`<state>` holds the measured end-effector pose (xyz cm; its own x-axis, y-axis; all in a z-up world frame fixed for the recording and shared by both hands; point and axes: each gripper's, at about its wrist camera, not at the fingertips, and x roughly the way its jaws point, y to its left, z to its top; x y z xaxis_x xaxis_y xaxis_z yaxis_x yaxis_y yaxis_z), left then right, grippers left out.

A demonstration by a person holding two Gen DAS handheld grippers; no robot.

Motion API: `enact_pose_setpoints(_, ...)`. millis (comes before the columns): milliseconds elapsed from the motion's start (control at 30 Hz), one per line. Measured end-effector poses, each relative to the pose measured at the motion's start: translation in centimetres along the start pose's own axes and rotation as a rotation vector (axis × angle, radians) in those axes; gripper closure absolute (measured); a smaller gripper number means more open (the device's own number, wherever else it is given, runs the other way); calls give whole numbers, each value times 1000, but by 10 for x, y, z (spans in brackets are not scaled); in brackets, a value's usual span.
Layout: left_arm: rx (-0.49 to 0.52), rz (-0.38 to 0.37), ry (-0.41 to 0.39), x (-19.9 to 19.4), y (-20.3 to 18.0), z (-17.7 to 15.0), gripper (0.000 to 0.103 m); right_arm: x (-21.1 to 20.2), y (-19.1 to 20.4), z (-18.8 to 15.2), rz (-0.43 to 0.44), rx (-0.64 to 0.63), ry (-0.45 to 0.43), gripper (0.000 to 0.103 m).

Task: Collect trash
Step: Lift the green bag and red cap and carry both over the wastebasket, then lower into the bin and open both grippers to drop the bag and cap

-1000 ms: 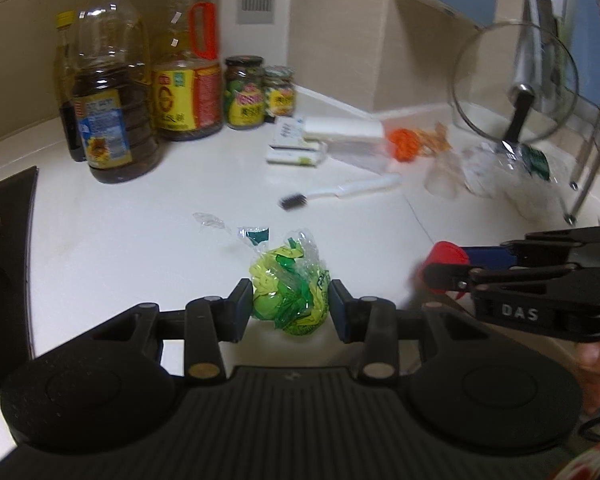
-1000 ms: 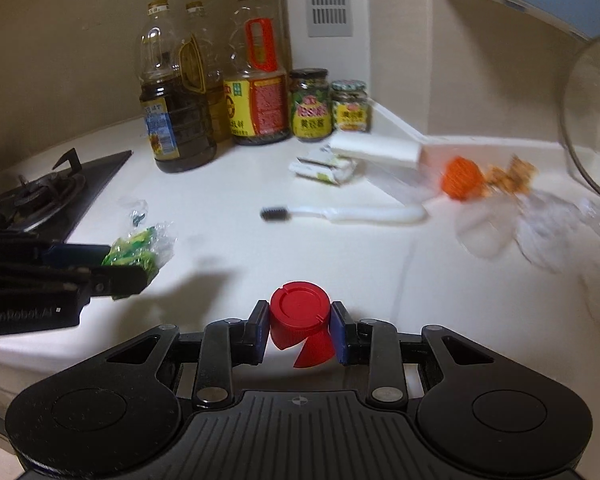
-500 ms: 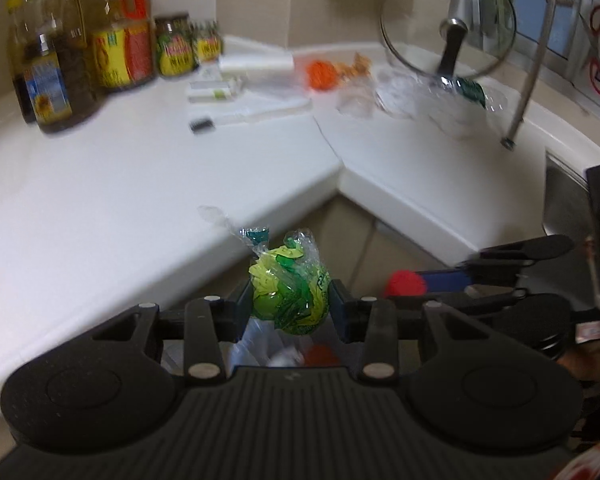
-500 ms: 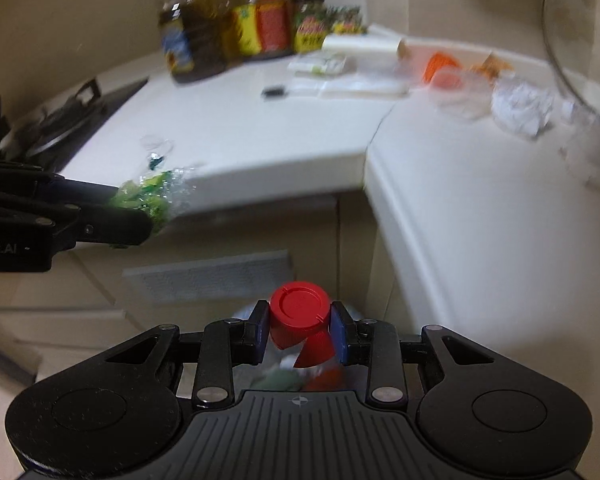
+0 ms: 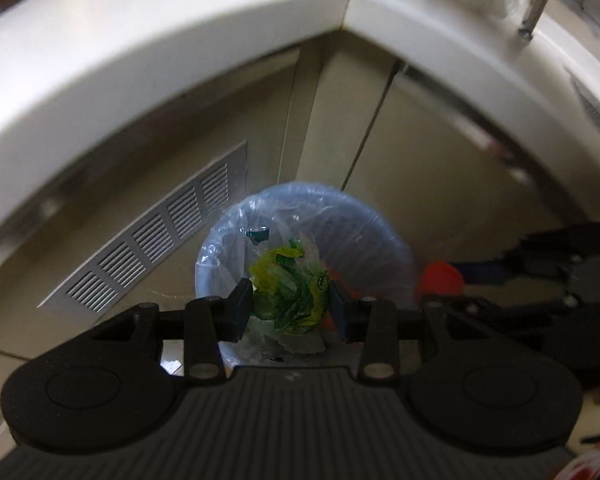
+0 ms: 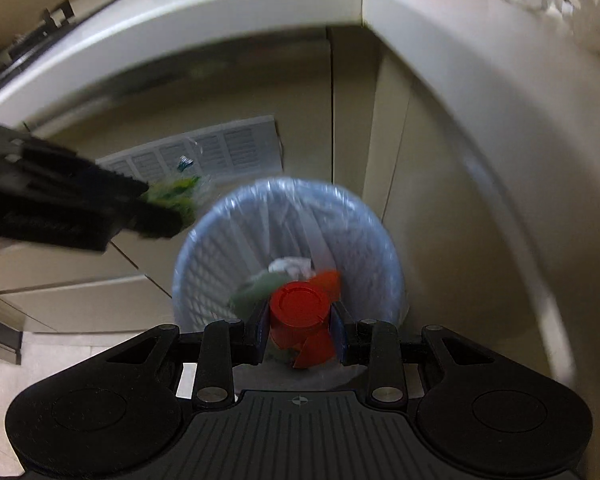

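Down by the corner cabinet, under the white countertop [image 5: 180,40]: lined wastebasket [image 6: 220,240] on the floor, some scraps already inside. Left gripper [image 5: 291,307] clamped narrow on a crumpled green-and-yellow plastic wrapper [image 5: 290,292], hanging right over the basket's mouth. Right gripper [image 6: 300,322] pinching a red bottle cap [image 6: 300,304], also over the basket. Vent grille [image 5: 152,240] just beside it.

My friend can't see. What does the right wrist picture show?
The right gripper holds a red bottle cap above a bin lined with a plastic bag. At left, the left gripper holds a green wrapper beside the bin's rim.
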<state>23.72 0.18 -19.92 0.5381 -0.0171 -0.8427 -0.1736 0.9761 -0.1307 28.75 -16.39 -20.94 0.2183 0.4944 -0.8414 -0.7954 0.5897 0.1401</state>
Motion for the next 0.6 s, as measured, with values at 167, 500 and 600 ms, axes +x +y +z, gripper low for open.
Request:
enact_pose_setpoints(167,3,-27,43,46,12,4,66,21,-3,-8,-27,40,13,71)
enact_pose_setpoints(500,30,-26,82,115,21,12,65,59,-7,-10,-49,76,22,71)
enact_pose_setpoints(600,30,-26,86,125,20,13,65,66,-9,-11,-55,85,26,71)
